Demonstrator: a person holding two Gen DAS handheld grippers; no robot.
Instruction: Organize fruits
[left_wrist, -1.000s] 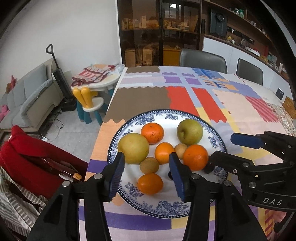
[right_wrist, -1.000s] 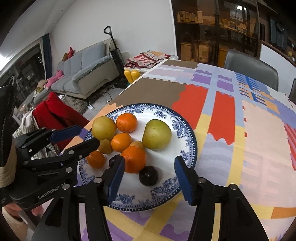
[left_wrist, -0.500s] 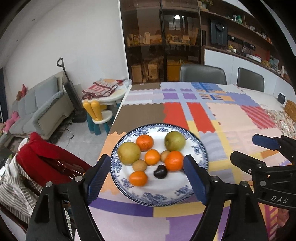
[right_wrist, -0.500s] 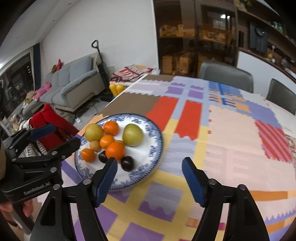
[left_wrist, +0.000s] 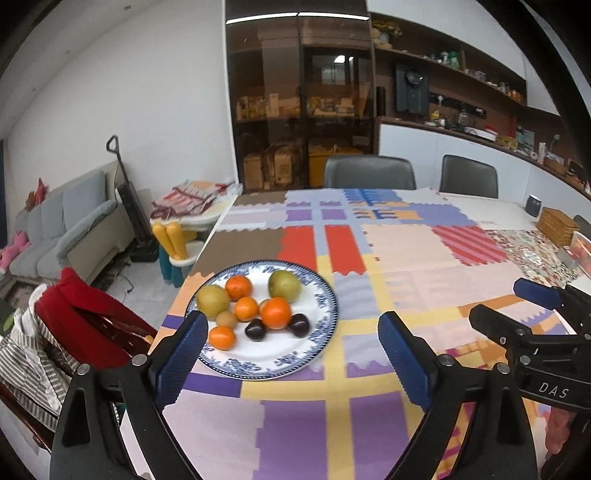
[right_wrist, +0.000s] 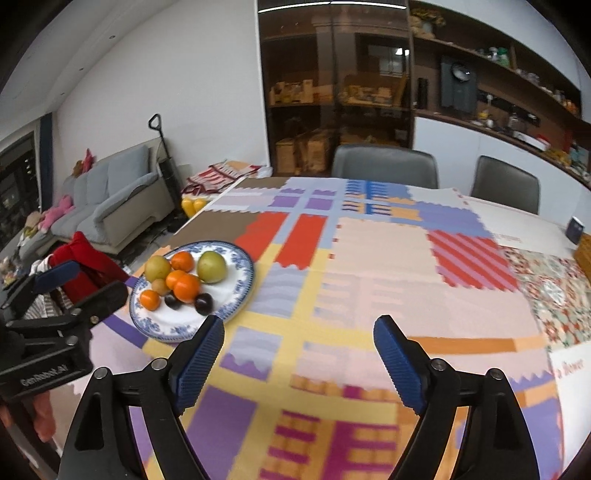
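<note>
Jaws on the left gripper (left_wrist: 291, 347) and right gripper (right_wrist: 299, 350) are opening wide, gripping nothing; the plate (left_wrist: 321, 321) of fruits is sitting at ten o'clock on the counter (right_wrist: 369, 266), so I judge both should be keeping clear.

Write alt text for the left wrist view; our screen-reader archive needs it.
A blue-and-white plate of fruit, oranges, green pears and dark plums, sits on a patchwork tablecloth. The left gripper frames it, jaws opening and empty. The right gripper shows at the right edge.
</note>
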